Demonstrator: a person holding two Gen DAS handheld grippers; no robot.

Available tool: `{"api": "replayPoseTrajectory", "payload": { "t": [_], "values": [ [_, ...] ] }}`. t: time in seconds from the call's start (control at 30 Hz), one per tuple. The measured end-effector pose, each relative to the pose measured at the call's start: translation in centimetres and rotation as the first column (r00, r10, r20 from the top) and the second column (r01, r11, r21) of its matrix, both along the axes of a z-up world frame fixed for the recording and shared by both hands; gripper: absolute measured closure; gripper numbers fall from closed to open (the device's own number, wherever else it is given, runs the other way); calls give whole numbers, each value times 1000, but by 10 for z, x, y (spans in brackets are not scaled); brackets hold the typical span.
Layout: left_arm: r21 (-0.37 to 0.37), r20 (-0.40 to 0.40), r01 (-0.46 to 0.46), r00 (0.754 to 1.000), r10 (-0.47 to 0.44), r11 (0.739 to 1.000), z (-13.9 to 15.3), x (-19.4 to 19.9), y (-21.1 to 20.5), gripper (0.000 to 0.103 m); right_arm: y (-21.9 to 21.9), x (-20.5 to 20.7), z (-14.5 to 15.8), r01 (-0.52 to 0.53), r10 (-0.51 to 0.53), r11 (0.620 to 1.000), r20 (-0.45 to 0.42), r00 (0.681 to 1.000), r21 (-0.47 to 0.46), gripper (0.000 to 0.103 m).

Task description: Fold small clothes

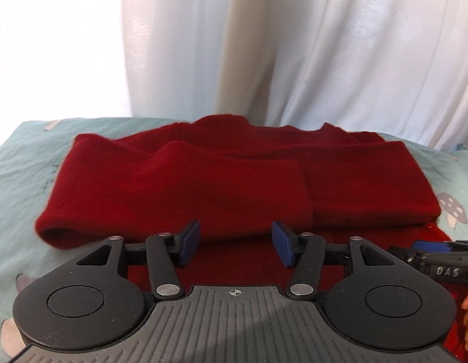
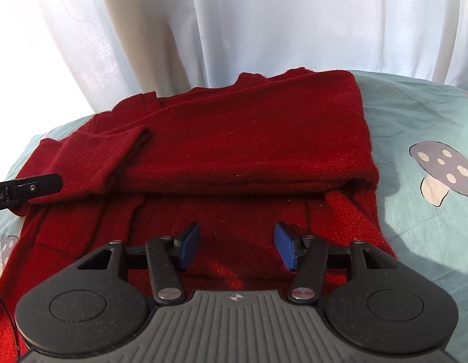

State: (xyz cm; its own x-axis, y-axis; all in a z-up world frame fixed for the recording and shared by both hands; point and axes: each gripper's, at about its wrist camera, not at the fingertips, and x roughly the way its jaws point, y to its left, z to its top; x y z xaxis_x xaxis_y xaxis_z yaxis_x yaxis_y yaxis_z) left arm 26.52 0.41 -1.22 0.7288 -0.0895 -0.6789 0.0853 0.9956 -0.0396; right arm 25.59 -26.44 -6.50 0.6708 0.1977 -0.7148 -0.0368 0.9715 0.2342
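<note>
We appear to be in a home, most likely a bedroom. Beneath our grippers and stretching out ahead of them lies a soft, wrinkled pale-teal bedsheet printed with cartoon mushrooms, one showing just right of our right gripper, and it gives like a mattress cover rather than a tabletop. Straight ahead, beyond the far edge of the sheet, sheer white curtains hang in long folds with daylight glowing through them.

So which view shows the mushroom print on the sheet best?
The right wrist view: one mushroom print lies whole and sharp beside the red sweater. The left wrist view shows it smaller, near the edge.
</note>
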Motion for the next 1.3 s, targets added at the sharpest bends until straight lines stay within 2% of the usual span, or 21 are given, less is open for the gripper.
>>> {"api": "replayPoseTrajectory", "payload": {
  "t": [0.03, 0.1, 0.17, 0.23, 0.37, 0.4, 0.43, 0.5, 0.57, 0.7, 0.8, 0.83, 0.87, 0.9, 1.0, 1.1, 1.23, 1.3],
  "values": [
    [25, -5, -28, 1000, 29, 999, -2, -2, 4, 41, -1, 1, 0, -9, 9, 1000, -2, 1000, 9, 38],
    [52, -20, -96, 995, 97, 994, -7, -8, 20, 41, 1, 2, 0, -23, 23, 1000, -8, 1000, 19, 33],
    [25, -46, -159, 986, 160, 987, -11, -13, 38, 41, 4, 3, 4, -37, 38, 999, -26, 999, 22, 31],
    [-5, -80, -221, 972, 220, 975, -15, -15, 53, 41, 7, 4, 10, -79, 82, 992, -24, 996, 99, 31],
    [-24, -111, -298, 949, 294, 954, -23, -19, 72, 41, 22, 23, 18, -146, 158, 943, -15, 987, 301, 32],
    [-18, -116, -308, 946, 304, 951, -25, -20, 75, 41, 27, 31, 17, -147, 165, 931, -25, 986, 333, 36],
    [-10, -119, -317, 942, 314, 948, -27, -22, 77, 41, 31, 40, 15, -143, 166, 921, -33, 986, 362, 48],
    [-3, -123, -330, 937, 327, 944, -29, -26, 82, 41, 40, 56, 10, -136, 168, 911, -49, 985, 390, 60],
    [-8, -126, -338, 934, 334, 941, -29, -31, 86, 41, 49, 68, 3, -127, 171, 905, -73, 983, 406, 61],
    [-2, -135, -340, 932, 337, 940, -32, -35, 89, 40, 57, 82, -6, -119, 197, 856, -105, 975, 502, 61],
    [-3, -136, -342, 931, 339, 940, -33, -36, 89, 38, 68, 91, -9, -127, 212, 857, -117, 970, 500, 62],
    [-5, -136, -344, 930, 341, 939, -32, -36, 90, 38, 71, 93, -11, -129, 216, 856, -119, 969, 501, 75],
    [-6, -137, -346, 929, 342, 938, -32, -35, 91, 38, 74, 94, -11, -135, 220, 855, -115, 969, 500, 84],
    [-8, -136, -345, 930, 341, 938, -30, -34, 91, 38, 75, 95, -11, -142, 227, 855, -114, 967, 498, 89],
    [6, -118, -347, 931, 345, 938, -23, -31, 92, 38, 73, 89, 1, -177, 233, 865, -64, 970, 469, 90],
    [22, -83, -339, 937, 340, 940, -15, -24, 91, 36, 71, 78, 24, -221, 233, 885, 21, 972, 410, 90],
    [47, -84, -346, 933, 349, 937, -16, -5, 93, 36, 57, 68, 53, -236, 208, 926, 124, 970, 296, 90],
    [50, -86, -340, 935, 343, 939, -17, 4, 92, 36, 47, 66, 59, -220, 190, 948, 145, 971, 231, 90]
  ]
}}
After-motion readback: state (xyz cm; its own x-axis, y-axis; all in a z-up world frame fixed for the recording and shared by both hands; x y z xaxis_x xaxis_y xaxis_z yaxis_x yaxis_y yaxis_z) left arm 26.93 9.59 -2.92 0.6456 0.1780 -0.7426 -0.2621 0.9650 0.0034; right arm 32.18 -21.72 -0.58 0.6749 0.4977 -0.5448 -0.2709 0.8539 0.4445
